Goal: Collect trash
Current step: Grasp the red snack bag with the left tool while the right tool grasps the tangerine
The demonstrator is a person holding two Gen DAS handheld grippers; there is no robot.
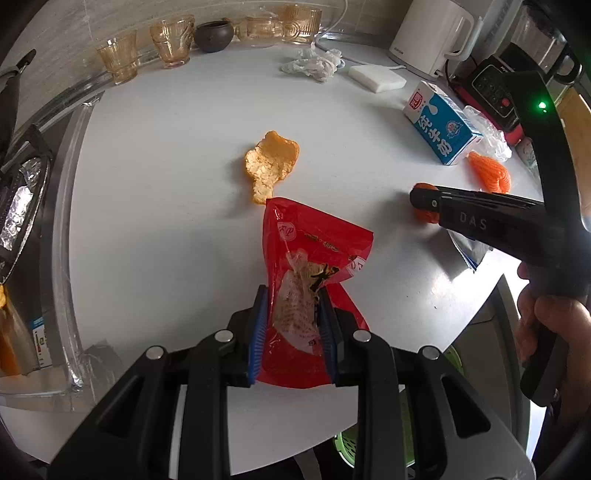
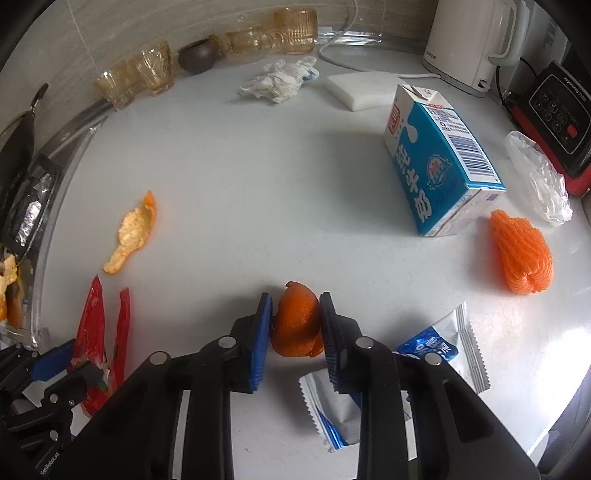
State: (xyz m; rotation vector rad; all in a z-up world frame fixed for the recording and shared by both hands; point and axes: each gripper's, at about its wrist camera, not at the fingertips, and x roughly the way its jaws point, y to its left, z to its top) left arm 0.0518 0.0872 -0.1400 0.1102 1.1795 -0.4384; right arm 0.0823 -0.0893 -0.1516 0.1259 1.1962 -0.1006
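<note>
My left gripper (image 1: 291, 295) is shut on a red snack wrapper (image 1: 314, 251), held just above the white counter; the wrapper also shows in the right wrist view (image 2: 92, 325). My right gripper (image 2: 295, 306) is shut on a piece of orange peel (image 2: 297, 325); it also shows in the left wrist view (image 1: 424, 203). A second orange peel (image 1: 271, 162) lies on the counter beyond the wrapper, also seen in the right wrist view (image 2: 133, 230).
Other trash: a blue milk carton (image 2: 439, 162), orange foam net (image 2: 521, 251), clear plastic wrap (image 2: 539, 181), crumpled tissue (image 2: 277, 83), blue-silver sachet (image 2: 436, 354). Glass cups (image 1: 147, 51), a white kettle (image 1: 428, 33) and a blender base (image 2: 557, 118) line the back. A green basket (image 1: 347, 446) sits below the counter edge.
</note>
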